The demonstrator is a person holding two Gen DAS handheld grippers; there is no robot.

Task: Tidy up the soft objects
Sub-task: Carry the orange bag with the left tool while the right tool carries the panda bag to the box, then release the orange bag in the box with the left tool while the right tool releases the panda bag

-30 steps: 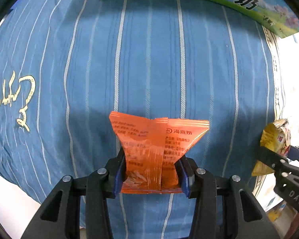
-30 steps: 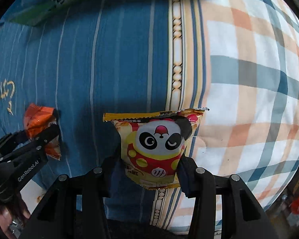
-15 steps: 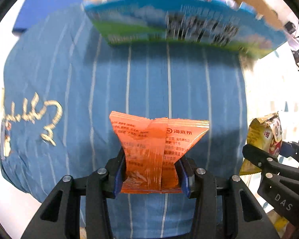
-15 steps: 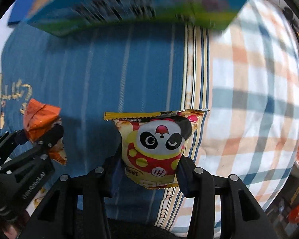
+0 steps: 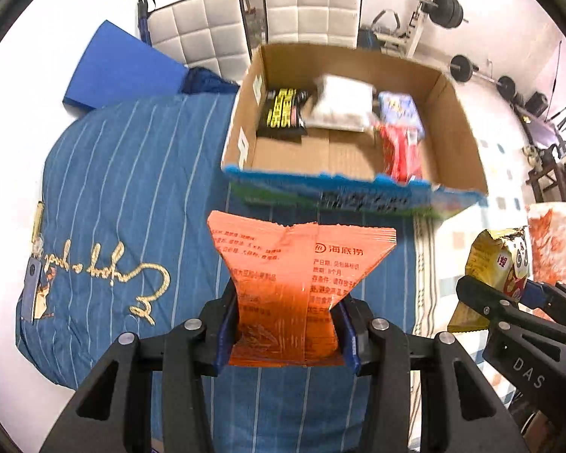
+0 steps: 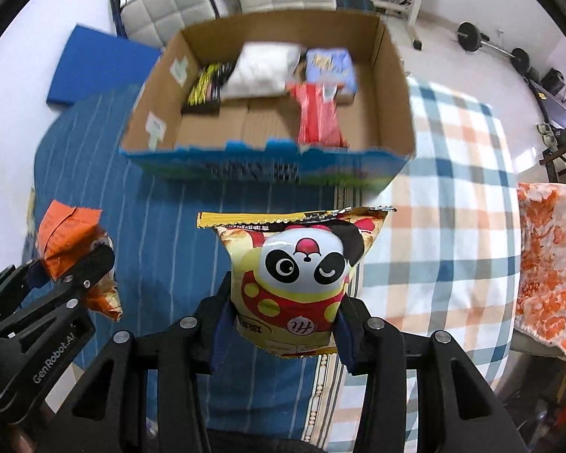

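1. my left gripper [image 5: 286, 336] is clenched on an orange foil packet [image 5: 294, 283], pinched at its lower half so the crimped top fans out ahead of the jaws.
2. my right gripper [image 6: 283, 334] grips a yellow panda snack bag [image 6: 302, 275], glossy and puffed, standing upright between the pads.
3. the cardboard box [image 6: 392, 87] lies straight ahead of both grippers and below them, its long side running crosswise; both look about equally near its front wall.
4. inside, at the far end, sit a white pillow-like pack [image 6: 264, 68], a black-and-yellow pack [image 6: 207, 83], a blue bag [image 6: 332, 64] and a red one [image 6: 317, 117]; the near floor is bare.
5. under everything: a blue striped cloth [image 5: 124, 173] and a checked blanket [image 6: 452, 188], soft and rumpled.
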